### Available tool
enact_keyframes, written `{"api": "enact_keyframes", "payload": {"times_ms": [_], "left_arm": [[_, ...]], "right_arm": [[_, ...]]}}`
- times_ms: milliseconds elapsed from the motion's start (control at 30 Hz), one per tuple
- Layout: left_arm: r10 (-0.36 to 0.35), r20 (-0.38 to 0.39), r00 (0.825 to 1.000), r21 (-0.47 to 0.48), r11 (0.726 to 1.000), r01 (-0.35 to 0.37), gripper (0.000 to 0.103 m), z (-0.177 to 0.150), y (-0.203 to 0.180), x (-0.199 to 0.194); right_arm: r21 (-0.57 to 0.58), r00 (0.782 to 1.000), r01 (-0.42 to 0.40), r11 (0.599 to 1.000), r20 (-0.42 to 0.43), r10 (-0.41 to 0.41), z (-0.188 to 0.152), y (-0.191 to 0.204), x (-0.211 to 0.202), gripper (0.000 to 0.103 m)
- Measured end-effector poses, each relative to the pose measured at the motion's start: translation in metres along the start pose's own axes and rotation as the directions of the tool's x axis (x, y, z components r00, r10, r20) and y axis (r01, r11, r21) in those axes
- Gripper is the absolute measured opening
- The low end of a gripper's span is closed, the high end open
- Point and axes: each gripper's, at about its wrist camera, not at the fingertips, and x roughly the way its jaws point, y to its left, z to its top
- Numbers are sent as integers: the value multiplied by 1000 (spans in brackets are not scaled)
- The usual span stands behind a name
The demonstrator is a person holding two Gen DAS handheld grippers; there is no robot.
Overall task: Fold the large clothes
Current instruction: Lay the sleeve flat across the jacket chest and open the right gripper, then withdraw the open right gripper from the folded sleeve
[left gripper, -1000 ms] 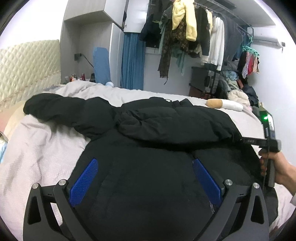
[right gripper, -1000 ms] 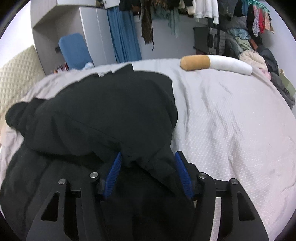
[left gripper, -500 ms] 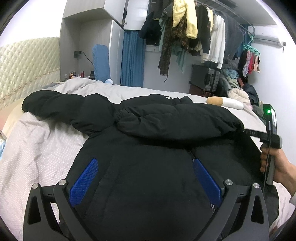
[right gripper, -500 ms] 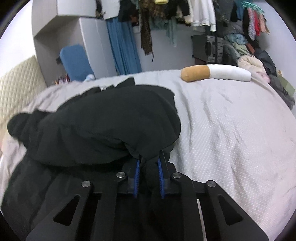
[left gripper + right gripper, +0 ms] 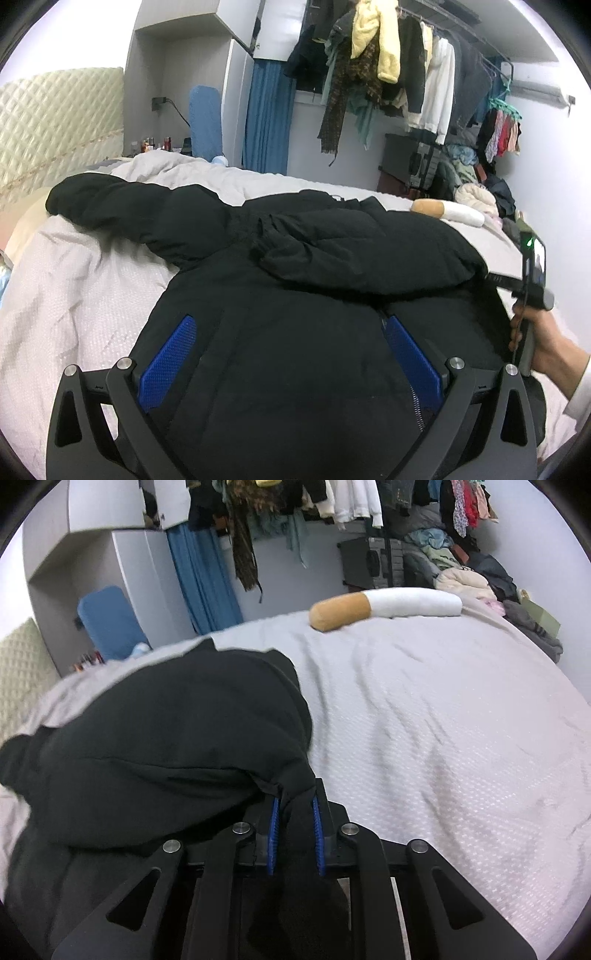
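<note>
A large black puffer jacket [image 5: 295, 332] lies spread on the bed [image 5: 74, 295]. One sleeve [image 5: 122, 206] stretches out to the far left. The other sleeve [image 5: 369, 254] is folded across the chest. My left gripper [image 5: 291, 354] is open and hovers over the jacket's lower body, holding nothing. My right gripper [image 5: 295, 823] is shut on the cuff end of the folded sleeve [image 5: 166, 738] and holds it raised a little. The right gripper also shows in the left wrist view [image 5: 502, 281] at the jacket's right edge.
A cigarette-shaped pillow [image 5: 384, 607] lies at the far side of the bed. A clothes rack [image 5: 388, 66] with hanging garments stands behind. A quilted headboard [image 5: 55, 125] is at the left. A pile of clothes [image 5: 472, 576] is at the far right.
My right gripper closed on the sleeve end and lifted it slightly. The left gripper stayed open and rose a little above the jacket.
</note>
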Motion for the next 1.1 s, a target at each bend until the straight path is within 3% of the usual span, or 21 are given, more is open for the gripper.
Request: {"api": "enact_keyframes", "payload": {"times_ms": [67,167,333,467,633,900,1100], "left_arm": [[3,11,1000,4,1000,-3,103,0,-1,-6],[-6,20,1000,2,1000,6,103,1,-2,-13],[-2,49,999,33,999,0,103,1,-10,-29],[-10,68,998,38,999,8,103,0,-13,-40],[-16,73,997,40,999,14,103,-2,-11,-49],[-23,103,994,54,998,18,103,-3,-12,-63],[-41,124,991,71,997,32,103,-5,-14,-74]], "right_arm": [[24,1000,-13,1000,-8,14,-1,-1,-2,14],[22,1000,-7,1000,-18,7,1,5,-12,26],[-14,1000,-24,1000,12,24,1,15,-45,59],[-47,999,-20,999,41,22,3,24,-82,62],[-73,991,-60,996,117,69,6,44,-129,78],[-162,963,-121,979,221,155,-19,79,-202,79],[-214,938,-146,966,279,204,-54,102,-240,103]]}}
